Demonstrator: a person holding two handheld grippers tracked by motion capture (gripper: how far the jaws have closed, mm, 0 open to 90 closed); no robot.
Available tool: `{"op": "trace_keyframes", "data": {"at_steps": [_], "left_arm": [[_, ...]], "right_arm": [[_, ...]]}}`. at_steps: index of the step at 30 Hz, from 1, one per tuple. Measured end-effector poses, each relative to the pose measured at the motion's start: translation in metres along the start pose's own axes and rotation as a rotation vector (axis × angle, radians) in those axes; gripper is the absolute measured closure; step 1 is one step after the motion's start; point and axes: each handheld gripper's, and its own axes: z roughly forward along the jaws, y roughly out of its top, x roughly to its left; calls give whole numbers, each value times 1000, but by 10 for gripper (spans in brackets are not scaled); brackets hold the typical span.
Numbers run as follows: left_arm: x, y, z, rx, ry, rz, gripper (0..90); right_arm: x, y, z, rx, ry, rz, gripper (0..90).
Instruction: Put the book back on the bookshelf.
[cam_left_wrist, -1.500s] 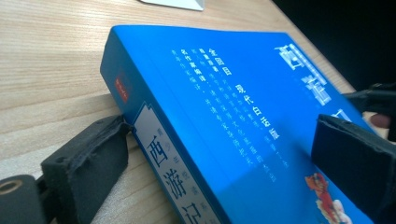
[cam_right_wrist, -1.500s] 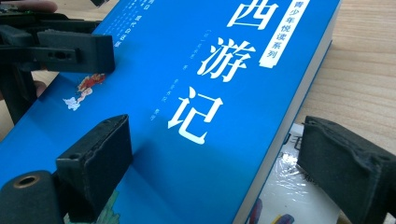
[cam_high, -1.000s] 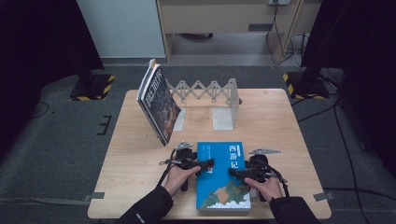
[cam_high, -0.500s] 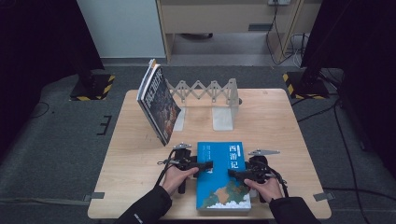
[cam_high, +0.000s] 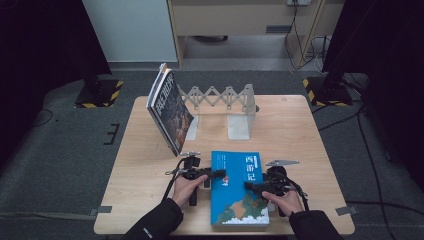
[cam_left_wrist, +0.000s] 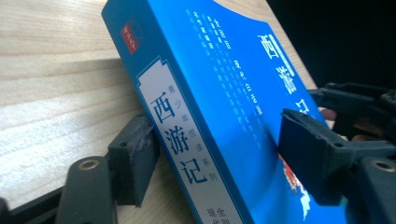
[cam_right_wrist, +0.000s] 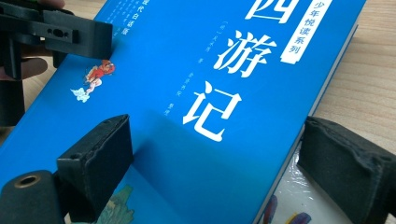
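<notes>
Blue paperback book (cam_high: 239, 187) lying flat on the pale wooden desk (cam_high: 300, 130), cover up, near the front edge between two hands. Long axis running from the person's side toward the far side of the desk, title end pointing away, spine along the left. Left claw (cam_high: 216, 174) reaching in from the left at the spine edge: in the left gripper view, one black pad (cam_left_wrist: 133, 156) low beside the spine against the desk, the other (cam_left_wrist: 310, 144) resting on the front cover, jaws just closing further with the book's edge between them; full pressing on both sides hard to judge. Right claw (cam_high: 250, 185) coming in from the right: in the right gripper view, one pad (cam_right_wrist: 100, 156) sitting on the cover and the other (cam_right_wrist: 345, 163) just beyond the page edge, near it, over the desk, so jaws apart around the book's right edge rather than clamped. Farther back on the desk, grey expanding book rack (cam_high: 225, 97) with metal end plates, a second, dark-covered book (cam_high: 170, 112) leaning tilted against its left end.
</notes>
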Motion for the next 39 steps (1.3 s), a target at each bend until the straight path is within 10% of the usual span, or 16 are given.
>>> {"op": "trace_keyframes", "data": {"at_steps": [16,20,23,39], "left_arm": [[1,5,11,35,-40,-2,267],[-12,15,-2,-23,-104,39,437],[-25,18,-5,-13,-71,113,450],[-25,10,2,12,-38,103,475]], "right_arm": [[-1,2,2,-2,11,-4,100],[-3,3,2,-12,6,-5,101],[-6,4,1,-24,33,16,101],[-2,5,4,-22,30,-27,114]]}}
